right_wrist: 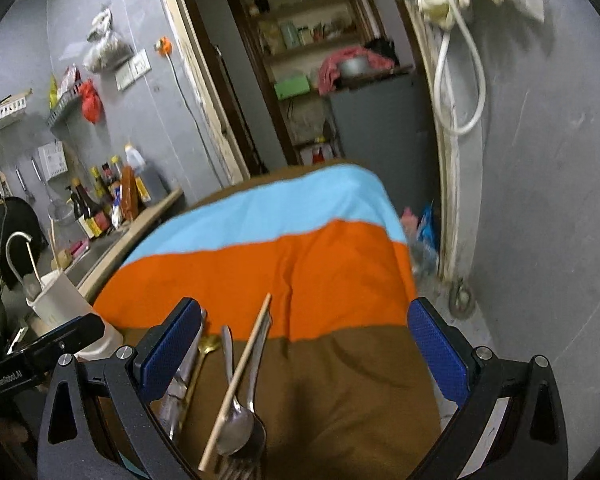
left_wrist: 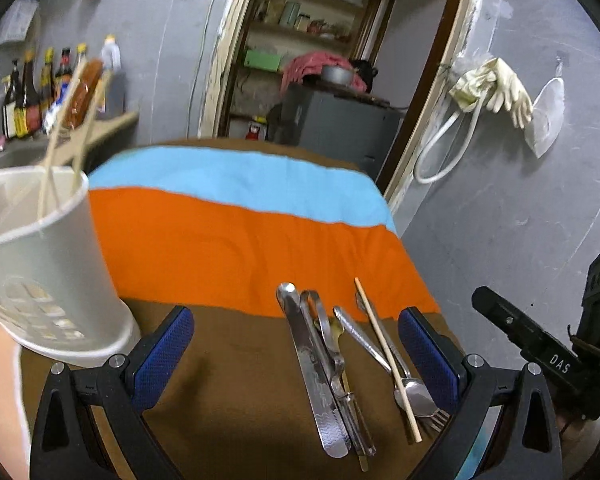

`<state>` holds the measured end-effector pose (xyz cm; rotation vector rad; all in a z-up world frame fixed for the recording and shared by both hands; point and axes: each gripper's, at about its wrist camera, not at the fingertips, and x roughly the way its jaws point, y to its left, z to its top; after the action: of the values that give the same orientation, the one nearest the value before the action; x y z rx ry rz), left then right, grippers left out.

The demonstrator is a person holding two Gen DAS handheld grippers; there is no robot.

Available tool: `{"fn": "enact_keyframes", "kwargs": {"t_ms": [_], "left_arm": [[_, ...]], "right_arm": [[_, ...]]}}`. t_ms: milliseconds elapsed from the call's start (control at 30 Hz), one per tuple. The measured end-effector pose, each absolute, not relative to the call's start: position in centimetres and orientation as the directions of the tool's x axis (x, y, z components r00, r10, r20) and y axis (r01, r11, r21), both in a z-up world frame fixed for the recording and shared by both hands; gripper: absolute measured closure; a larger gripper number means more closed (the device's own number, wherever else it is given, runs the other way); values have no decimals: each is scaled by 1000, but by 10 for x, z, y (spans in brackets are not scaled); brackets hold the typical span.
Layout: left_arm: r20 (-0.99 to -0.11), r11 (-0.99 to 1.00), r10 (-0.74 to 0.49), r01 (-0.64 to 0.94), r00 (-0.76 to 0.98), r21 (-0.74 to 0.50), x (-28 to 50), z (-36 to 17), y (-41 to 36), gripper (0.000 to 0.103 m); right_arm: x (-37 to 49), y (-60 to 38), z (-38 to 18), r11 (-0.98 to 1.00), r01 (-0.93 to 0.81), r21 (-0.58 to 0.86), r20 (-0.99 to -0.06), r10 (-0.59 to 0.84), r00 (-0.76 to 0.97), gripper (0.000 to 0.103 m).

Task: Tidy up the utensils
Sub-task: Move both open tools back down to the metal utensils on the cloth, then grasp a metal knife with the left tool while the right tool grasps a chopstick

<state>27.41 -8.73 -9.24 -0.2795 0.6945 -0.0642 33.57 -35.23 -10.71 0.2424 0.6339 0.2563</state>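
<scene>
Several utensils lie in a loose bunch on the brown part of the striped cloth: a flat metal knife, metal tongs, a spoon, a fork and one wooden chopstick. A white utensil holder stands at the left with several chopsticks in it. My left gripper is open above the bunch. My right gripper is open; the chopstick, spoon and fork lie between its fingers. The holder shows far left.
The table is covered by a cloth with blue, orange and brown bands. A counter with sauce bottles and a sink is at the left. A grey wall with hanging gloves is to the right. A doorway with shelves is behind.
</scene>
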Motion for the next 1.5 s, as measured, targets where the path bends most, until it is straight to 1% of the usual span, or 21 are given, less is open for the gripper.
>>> {"fn": "enact_keyframes", "kwargs": {"t_ms": [100,167,200,300,333,367,433,500,567,600,667,700,767,900,967,1033,1100,1200,1267,1333,1500], "left_arm": [[-637,956,-168,-32,753,-290,282,-102,-90,2],[-644,954,-180,-27,744,-297,288,-107,-92,9],[-648,954,-185,-24,739,-299,290,-109,-93,10],[-671,954,-199,-16,714,-300,301,-117,-98,25],[-681,954,-203,-15,704,-299,305,-120,-100,32],[-687,954,-206,-15,697,-301,308,-122,-101,38],[-700,953,-211,-17,682,-304,316,-126,-104,39],[-711,953,-210,-22,672,-302,321,-129,-106,42],[-725,953,-211,-26,656,-301,329,-132,-108,50],[-733,954,-209,-28,647,-297,333,-134,-109,53],[-744,956,-208,-28,635,-291,339,-137,-111,62],[-749,957,-210,-26,629,-290,342,-138,-112,64],[-754,956,-215,-22,620,-291,345,-140,-113,72],[-761,956,-227,-10,608,-293,347,-143,-116,78],[-761,956,-233,-2,606,-294,348,-143,-117,80],[-762,955,-242,7,600,-298,349,-143,-118,85],[-759,952,-253,13,600,-307,349,-143,-118,90],[-755,946,-265,8,600,-325,347,-142,-113,91],[-754,941,-269,-5,599,-340,345,-142,-109,95],[-755,936,-266,-27,599,-352,341,-143,-101,95],[-761,929,-250,-72,599,-363,334,-145,-84,95]], "right_arm": [[346,-353,-123,932,-156,328,-578,329,747,2],[352,-354,-132,927,-148,346,-594,338,730,3],[357,-354,-137,923,-145,356,-602,346,720,4],[368,-354,-150,917,-150,371,-619,364,696,17],[370,-353,-154,916,-153,372,-624,369,689,23],[374,-352,-157,914,-159,373,-631,376,679,27],[379,-349,-162,909,-176,378,-637,394,663,30],[385,-344,-164,902,-198,383,-638,413,650,36],[392,-339,-165,897,-219,384,-643,430,634,45],[396,-337,-166,895,-230,383,-646,437,626,47],[402,-333,-167,888,-249,386,-651,453,610,58],[406,-329,-168,885,-262,385,-653,462,600,60],[412,-324,-167,880,-282,382,-660,474,583,68],[422,-312,-168,868,-321,380,-667,497,555,70],[426,-305,-168,860,-337,382,-671,509,539,74],[431,-299,-171,855,-352,380,-680,516,521,75],[435,-291,-175,849,-366,380,-694,524,494,79],[437,-281,-180,848,-377,372,-715,521,466,81],[440,-279,-181,847,-378,374,-718,523,460,81],[441,-276,-181,846,-381,372,-721,522,456,84],[444,-266,-180,845,-408,345,-738,513,439,84]]}}
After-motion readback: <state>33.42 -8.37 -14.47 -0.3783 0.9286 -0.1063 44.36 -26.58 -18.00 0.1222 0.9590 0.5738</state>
